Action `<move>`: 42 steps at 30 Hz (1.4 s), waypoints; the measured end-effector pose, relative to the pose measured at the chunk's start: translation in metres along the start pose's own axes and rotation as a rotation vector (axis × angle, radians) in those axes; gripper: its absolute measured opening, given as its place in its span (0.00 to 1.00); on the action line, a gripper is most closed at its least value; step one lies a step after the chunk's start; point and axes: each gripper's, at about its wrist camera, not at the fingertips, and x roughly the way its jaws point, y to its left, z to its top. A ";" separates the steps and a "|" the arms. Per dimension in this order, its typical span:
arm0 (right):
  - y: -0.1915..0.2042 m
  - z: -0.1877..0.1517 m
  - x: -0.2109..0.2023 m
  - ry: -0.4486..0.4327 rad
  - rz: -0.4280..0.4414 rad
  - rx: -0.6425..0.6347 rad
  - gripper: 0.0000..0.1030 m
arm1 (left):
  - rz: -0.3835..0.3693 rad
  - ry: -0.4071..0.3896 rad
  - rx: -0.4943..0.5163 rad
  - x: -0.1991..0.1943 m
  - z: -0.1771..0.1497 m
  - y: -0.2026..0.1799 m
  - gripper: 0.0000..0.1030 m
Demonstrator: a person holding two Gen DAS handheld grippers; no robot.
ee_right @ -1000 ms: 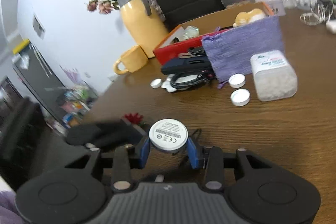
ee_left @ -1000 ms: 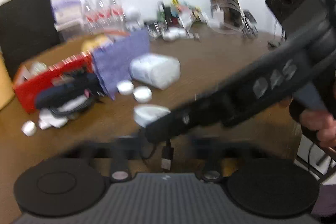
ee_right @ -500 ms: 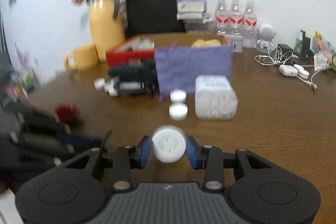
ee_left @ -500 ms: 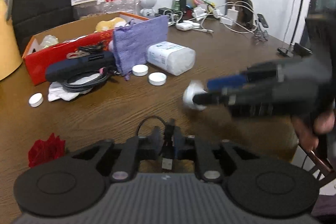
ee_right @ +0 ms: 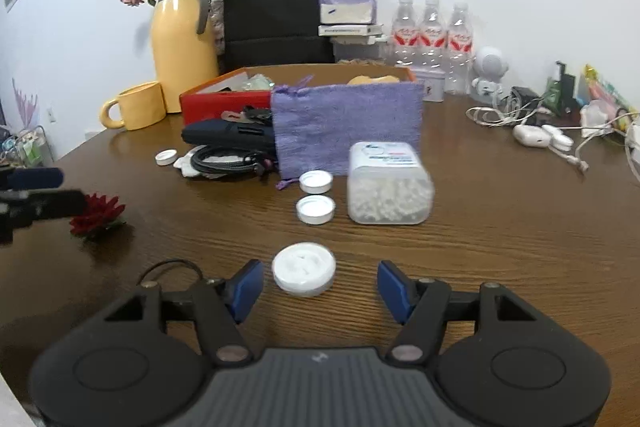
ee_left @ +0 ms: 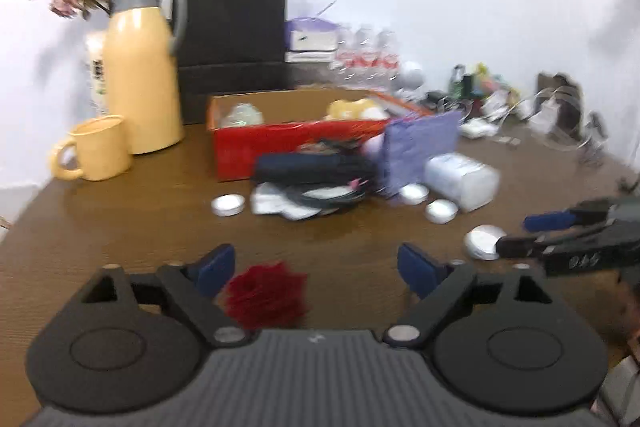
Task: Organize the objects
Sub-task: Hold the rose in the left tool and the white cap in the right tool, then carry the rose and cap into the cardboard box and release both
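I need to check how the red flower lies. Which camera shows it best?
The right wrist view: the red flower lies sharp and whole on the table beside the left tongs. The left wrist view shows it blurred, partly cut off by the tongs' body.

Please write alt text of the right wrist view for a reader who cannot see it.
The open right gripper has a white round puck on the wooden table between its fingers. Beyond lie two white caps, a clear jar on its side and a purple pouch; a red flower lies left.
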 end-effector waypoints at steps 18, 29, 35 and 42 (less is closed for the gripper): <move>0.028 -0.006 0.010 -0.001 -0.054 -0.078 0.37 | 0.037 0.096 -0.122 0.016 0.000 0.019 0.30; 0.017 0.091 -0.018 -0.155 0.107 -0.130 0.37 | -0.021 -0.036 0.061 0.039 0.127 0.028 0.30; -0.010 0.226 0.066 -0.058 0.142 -0.096 0.37 | -0.059 0.042 0.093 0.152 0.220 0.038 0.32; -0.041 0.309 0.250 0.197 0.073 0.039 0.37 | -0.013 0.237 0.026 0.316 0.244 0.062 0.32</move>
